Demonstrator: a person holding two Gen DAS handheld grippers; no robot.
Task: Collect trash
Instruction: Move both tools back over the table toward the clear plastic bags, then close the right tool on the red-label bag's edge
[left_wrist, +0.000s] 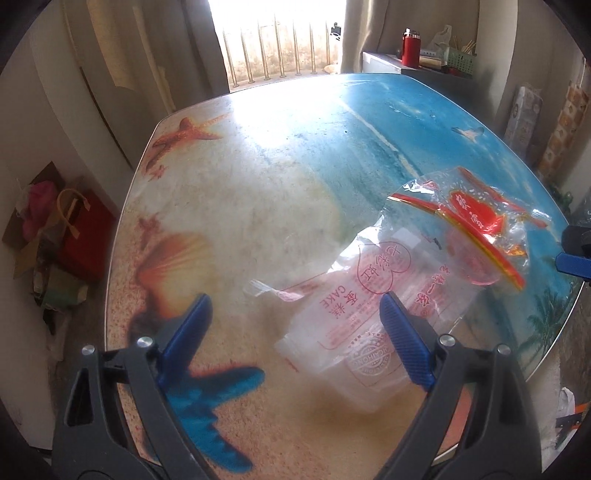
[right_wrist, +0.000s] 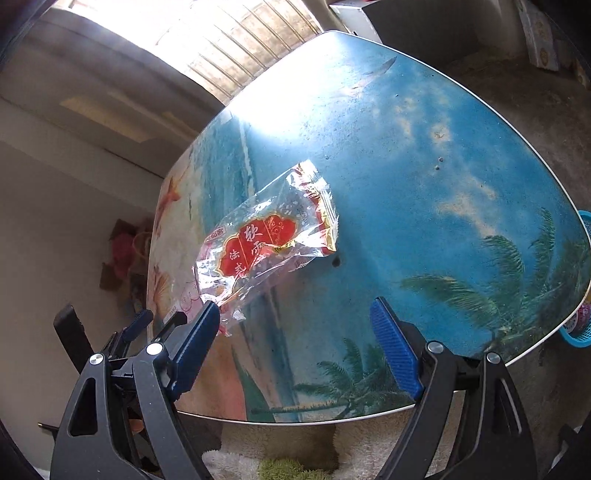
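Lying on the beach-print tabletop (left_wrist: 258, 192) are the two pieces of trash: a clear cake wrapper (left_wrist: 369, 306) printed in red, sitting at about four o'clock in the left wrist view, and a crinkled red-and-gold wrapper (left_wrist: 476, 225) resting partly over its far end, toward two o'clock. In the right wrist view the red-and-gold wrapper (right_wrist: 269, 240) is sitting left of centre, at about ten o'clock.

Both look like thin empty film, so I am judging them to be almost weightless, soft and slippery on the glossy top; a light pinch should be enough, but the film may slide or collapse under a pad instead of lifting. A raised crumpled edge or a sealed end seam is looking like the best place to take hold, not the flat middle.

The left tool (left_wrist: 295, 317) is standing spread, pinching nothing, its right pad over the cake wrapper's near end. The right tool (right_wrist: 295, 325) is also spread and empty, its left pad just beside the red wrapper's near corner.

A blue basket (right_wrist: 578, 332) is showing beyond the tabletop's edge at three o'clock.
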